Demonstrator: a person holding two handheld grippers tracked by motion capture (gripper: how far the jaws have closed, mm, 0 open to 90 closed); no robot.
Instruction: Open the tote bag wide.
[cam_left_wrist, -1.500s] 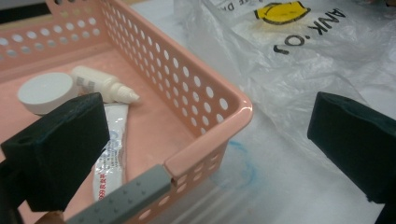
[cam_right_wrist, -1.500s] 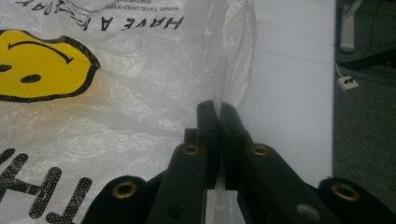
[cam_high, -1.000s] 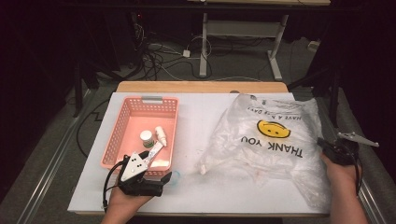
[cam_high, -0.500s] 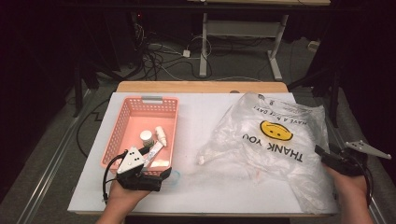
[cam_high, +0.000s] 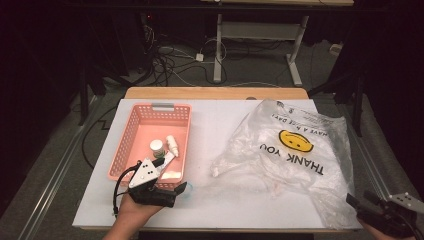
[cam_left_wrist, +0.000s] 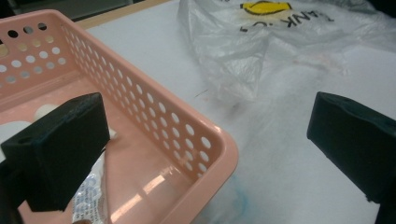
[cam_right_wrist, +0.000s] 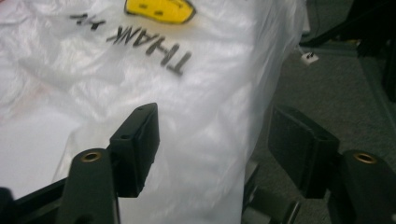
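High view is looking forward and down from the person's side, taking in the whole white rectangular table (cam_high: 210, 127). Left gripper view is sitting close, facing the pink perforated plastic basket (cam_left_wrist: 154, 107). Right gripper view is facing the clear smiley-printed plastic bag (cam_right_wrist: 187, 88), which all three views are sharing.

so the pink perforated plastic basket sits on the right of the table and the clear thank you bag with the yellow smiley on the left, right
Not quite: the sides are swapped. In the high view the pink perforated plastic basket sits on the left of the white table, and the clear plastic bag printed THANK YOU with a yellow smiley lies on the right.
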